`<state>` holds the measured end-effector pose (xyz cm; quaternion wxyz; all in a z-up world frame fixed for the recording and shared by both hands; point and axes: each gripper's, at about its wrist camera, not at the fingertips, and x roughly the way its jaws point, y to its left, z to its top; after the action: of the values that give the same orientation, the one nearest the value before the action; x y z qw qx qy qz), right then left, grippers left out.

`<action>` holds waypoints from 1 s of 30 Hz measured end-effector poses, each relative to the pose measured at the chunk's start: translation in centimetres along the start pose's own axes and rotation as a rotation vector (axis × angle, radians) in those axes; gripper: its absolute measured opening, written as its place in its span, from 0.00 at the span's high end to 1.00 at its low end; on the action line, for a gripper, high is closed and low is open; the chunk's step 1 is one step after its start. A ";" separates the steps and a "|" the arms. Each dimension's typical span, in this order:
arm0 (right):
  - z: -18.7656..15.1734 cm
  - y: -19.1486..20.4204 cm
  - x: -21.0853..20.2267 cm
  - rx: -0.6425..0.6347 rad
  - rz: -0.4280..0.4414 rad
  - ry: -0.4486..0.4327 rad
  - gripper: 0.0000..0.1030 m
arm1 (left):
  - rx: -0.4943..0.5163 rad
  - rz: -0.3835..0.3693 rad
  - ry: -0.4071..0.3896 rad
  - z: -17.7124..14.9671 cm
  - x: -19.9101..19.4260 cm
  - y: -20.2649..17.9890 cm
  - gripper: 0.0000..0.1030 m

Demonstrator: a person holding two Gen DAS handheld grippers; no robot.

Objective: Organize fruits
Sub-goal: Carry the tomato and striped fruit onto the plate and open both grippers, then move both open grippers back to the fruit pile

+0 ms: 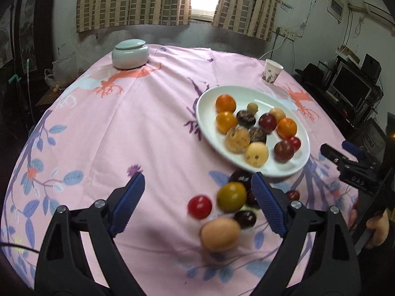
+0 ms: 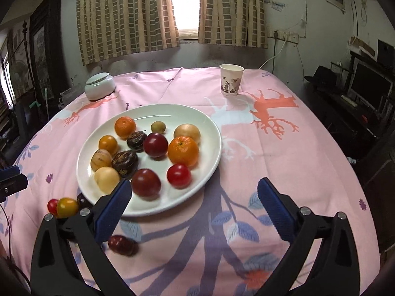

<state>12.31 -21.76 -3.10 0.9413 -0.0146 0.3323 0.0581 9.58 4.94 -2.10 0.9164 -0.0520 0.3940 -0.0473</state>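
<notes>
Fruits are split between the round white ceramic plate (image 2: 212,148), which holds about a dozen small oranges, red plums and tan and dark pieces, and the pink printed tablecloth (image 1: 148,128) just in front of its near rim, where a loose cluster lies: a tan egg-shaped fruit (image 1: 219,234), a yellow-green tomato-like fruit (image 1: 231,196), a small red cherry tomato (image 1: 200,206) and some dark plums (image 1: 245,218). The left gripper (image 1: 197,202) hangs over this cluster with its fingers spread wide and nothing between the pads; the right gripper (image 2: 195,212) is likewise wide and empty beside the plate. The next pick probably goes best one fruit at a time, closing gently on the outermost piece so the neighbours do not roll.
</notes>
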 end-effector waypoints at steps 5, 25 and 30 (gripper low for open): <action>-3.1 4.6 -2.4 -0.155 0.066 0.055 0.01 | 0.000 0.030 0.047 -4.1 -0.8 2.0 0.13; -4.3 6.3 0.5 -0.107 0.047 0.200 0.01 | 0.045 -0.035 0.077 -7.2 -2.2 2.0 0.12; -4.1 6.2 1.9 -0.131 0.002 0.220 0.12 | 0.025 -0.035 0.081 -7.2 -2.1 2.7 0.12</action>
<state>10.49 -15.64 -7.41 0.8961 -0.0820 0.4292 0.0784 3.00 7.43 -5.87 0.8992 -0.0455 0.4293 -0.0704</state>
